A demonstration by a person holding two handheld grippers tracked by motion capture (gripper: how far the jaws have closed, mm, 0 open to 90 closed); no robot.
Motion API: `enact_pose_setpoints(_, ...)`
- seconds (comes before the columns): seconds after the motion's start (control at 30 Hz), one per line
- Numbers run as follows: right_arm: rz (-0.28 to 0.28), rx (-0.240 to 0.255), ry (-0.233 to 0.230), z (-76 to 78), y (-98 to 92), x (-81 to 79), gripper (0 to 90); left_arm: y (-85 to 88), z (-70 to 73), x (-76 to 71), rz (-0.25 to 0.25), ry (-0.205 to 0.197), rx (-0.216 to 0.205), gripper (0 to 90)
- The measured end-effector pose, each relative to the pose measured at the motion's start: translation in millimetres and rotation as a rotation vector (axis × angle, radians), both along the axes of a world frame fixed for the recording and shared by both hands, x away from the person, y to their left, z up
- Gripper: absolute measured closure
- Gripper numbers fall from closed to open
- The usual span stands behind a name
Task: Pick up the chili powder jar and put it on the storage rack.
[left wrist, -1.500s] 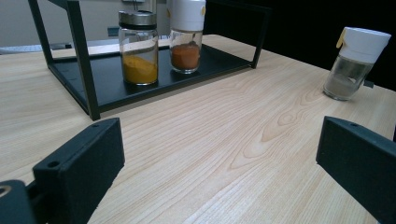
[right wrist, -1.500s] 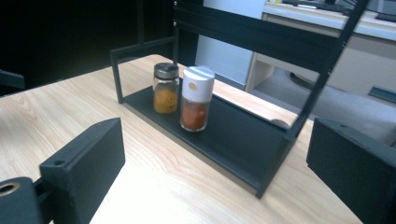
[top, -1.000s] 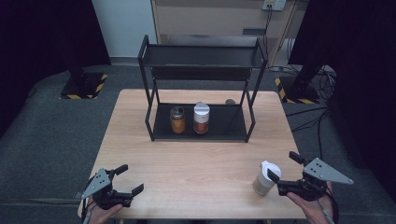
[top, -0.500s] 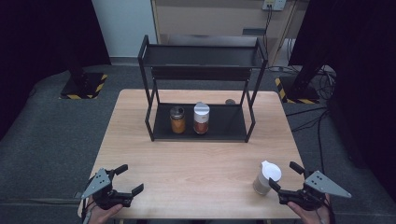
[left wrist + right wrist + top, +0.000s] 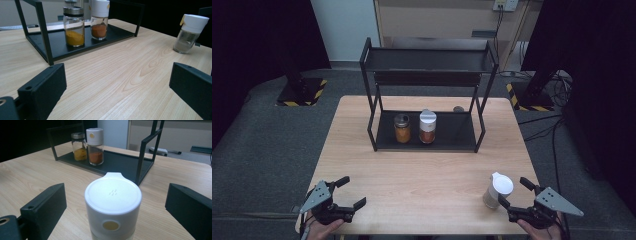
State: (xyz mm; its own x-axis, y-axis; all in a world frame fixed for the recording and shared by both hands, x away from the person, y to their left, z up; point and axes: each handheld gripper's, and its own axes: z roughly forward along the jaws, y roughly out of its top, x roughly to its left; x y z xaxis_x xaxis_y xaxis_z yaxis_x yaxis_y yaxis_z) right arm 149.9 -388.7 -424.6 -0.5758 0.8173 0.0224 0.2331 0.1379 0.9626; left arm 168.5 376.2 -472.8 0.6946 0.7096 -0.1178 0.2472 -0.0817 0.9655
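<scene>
Early stage, nothing grasped yet. White-capped spice shaker (image 5: 499,189) upright on the wooden table (image 5: 422,175), near the front right edge, well apart from the black rack (image 5: 427,80). Right gripper (image 5: 518,196) jaws spread wide on either side of the shaker, not touching. Left gripper (image 5: 347,192) wide open, idle at the front left corner. Turmeric jar (image 5: 401,128) and red spice shaker (image 5: 427,126) already on the rack's lower shelf; closing, lifting and shelving left, probably.
</scene>
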Motion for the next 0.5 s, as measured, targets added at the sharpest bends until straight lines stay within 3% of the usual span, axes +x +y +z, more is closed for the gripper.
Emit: enact_pose_setpoints(0.5, 0.004, -0.001, -0.004, 0.5, 0.7, 0.9, 3.9, 0.1, -0.3, 0.4, 0.004, 0.006, -0.003, 0.3)
